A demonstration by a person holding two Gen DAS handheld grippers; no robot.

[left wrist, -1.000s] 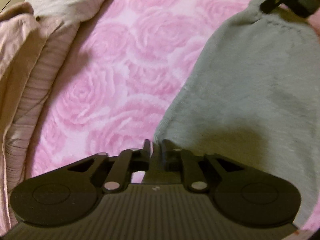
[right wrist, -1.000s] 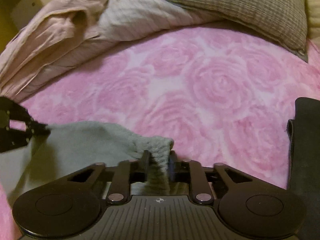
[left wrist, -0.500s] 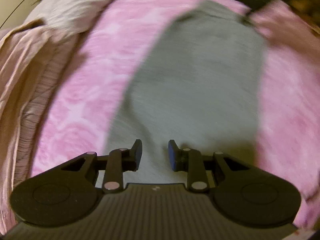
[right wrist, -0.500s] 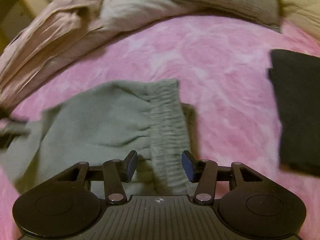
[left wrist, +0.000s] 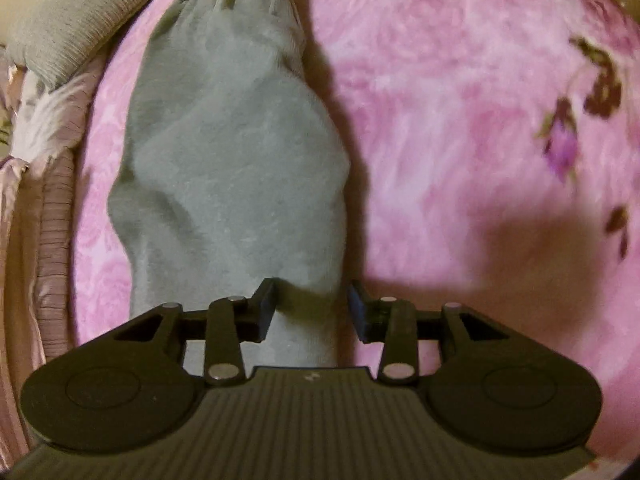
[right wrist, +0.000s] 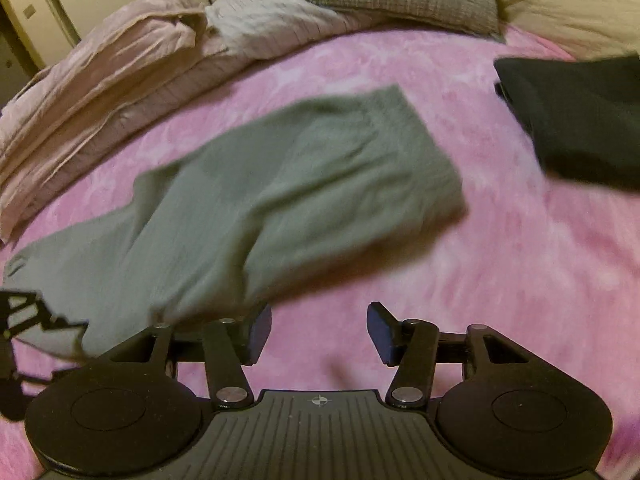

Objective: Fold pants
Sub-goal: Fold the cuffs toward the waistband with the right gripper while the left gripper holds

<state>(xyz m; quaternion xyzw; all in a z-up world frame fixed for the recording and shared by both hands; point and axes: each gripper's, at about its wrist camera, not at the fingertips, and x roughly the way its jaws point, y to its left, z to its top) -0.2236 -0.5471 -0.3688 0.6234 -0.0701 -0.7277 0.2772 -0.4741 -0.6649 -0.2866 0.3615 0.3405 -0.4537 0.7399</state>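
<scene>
The grey pants (left wrist: 236,152) lie flat on the pink blanket (left wrist: 460,128), already folded lengthwise into one long strip. In the left wrist view the strip runs away from the left gripper (left wrist: 312,308) toward the pillow (left wrist: 76,24); the waistband is at the far end, beside the pillow, and the leg end is the near end. This near end passes between the jaws, which are apart and opening — the pads do not press the cloth, and pink blanket shows just inside the right pad.

In the right wrist view the right gripper (right wrist: 318,334) stands over bare blanket, just beside the near edge of the pants (right wrist: 280,196). Its jaws are spread and opening, with nothing between them. A dark folded garment (right wrist: 580,120) lies on the blanket, well apart from the pants, on the side away from the crumpled bedding (right wrist: 120,64).
</scene>
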